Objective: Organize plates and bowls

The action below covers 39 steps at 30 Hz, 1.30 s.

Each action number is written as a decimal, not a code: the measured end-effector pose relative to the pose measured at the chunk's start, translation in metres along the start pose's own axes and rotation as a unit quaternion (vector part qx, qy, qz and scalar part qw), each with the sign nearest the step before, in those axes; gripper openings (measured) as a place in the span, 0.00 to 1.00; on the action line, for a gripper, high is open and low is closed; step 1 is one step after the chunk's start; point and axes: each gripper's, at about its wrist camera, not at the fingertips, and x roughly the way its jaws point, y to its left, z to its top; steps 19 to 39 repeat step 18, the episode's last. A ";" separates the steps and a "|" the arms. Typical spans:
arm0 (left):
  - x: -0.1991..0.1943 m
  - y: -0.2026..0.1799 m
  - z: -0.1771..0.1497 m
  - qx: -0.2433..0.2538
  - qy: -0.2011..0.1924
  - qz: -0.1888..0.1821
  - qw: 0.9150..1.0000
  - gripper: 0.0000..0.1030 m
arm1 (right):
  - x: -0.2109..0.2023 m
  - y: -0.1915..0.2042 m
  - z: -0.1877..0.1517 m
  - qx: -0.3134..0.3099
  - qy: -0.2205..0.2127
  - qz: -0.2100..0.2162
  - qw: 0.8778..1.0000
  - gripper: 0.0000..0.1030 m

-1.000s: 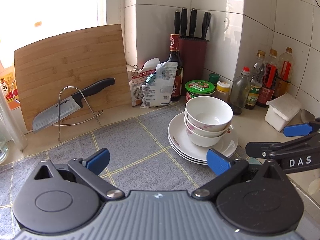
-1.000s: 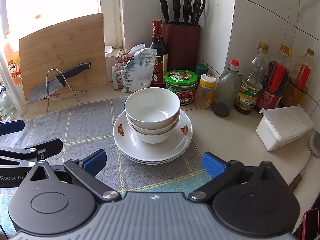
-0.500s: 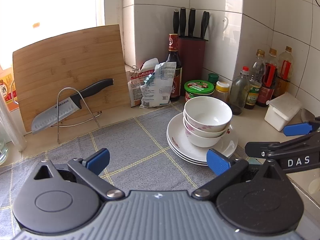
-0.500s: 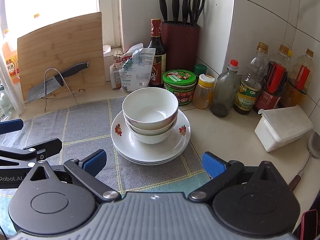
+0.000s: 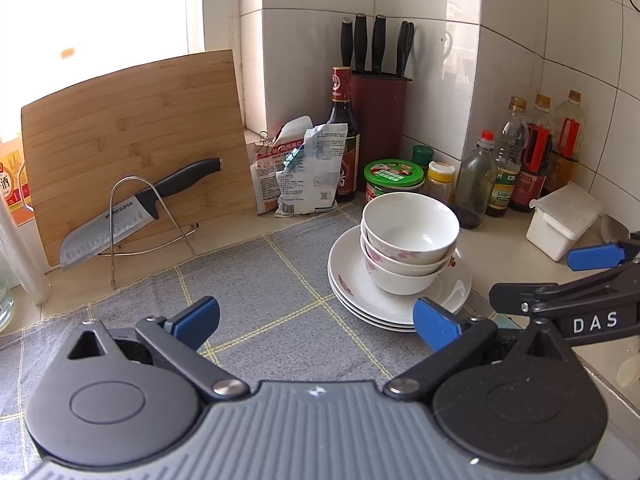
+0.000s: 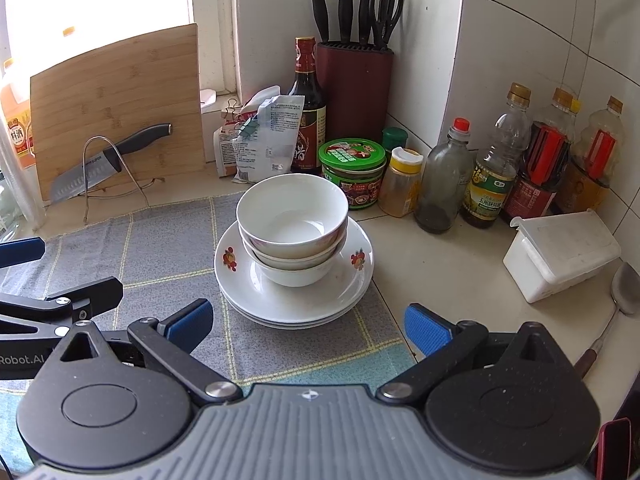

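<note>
A stack of white bowls (image 6: 292, 216) sits nested on a stack of white flowered plates (image 6: 294, 300) on the grey checked cloth (image 6: 168, 248). The same bowls (image 5: 410, 230) and plates (image 5: 360, 292) show in the left wrist view. My right gripper (image 6: 308, 326) is open and empty, just in front of the plates. My left gripper (image 5: 316, 320) is open and empty, to the left of the stack, over the cloth. Each gripper shows at the edge of the other's view.
A cutting board (image 5: 132, 136) and a knife (image 5: 136, 212) on a wire stand lean at the back left. Food bags (image 6: 264, 132), a soy bottle (image 6: 306, 108), a knife block (image 6: 354, 88), jars and oil bottles (image 6: 496, 160) line the tiled corner. A white box (image 6: 560, 256) and spoon (image 6: 622, 288) lie at the right.
Both views have shifted slightly, so the stack sits a little further left in each. Both grippers stay open and empty.
</note>
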 end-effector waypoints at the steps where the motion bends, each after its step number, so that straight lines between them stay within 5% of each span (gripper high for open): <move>1: 0.000 0.000 0.000 0.000 0.000 0.000 1.000 0.99 | 0.000 0.000 0.000 0.000 0.000 0.000 1.000 1.00; 39: 0.000 -0.001 0.000 0.006 0.000 0.002 1.000 0.99 | -0.001 -0.001 -0.001 -0.003 0.000 -0.006 1.000 1.00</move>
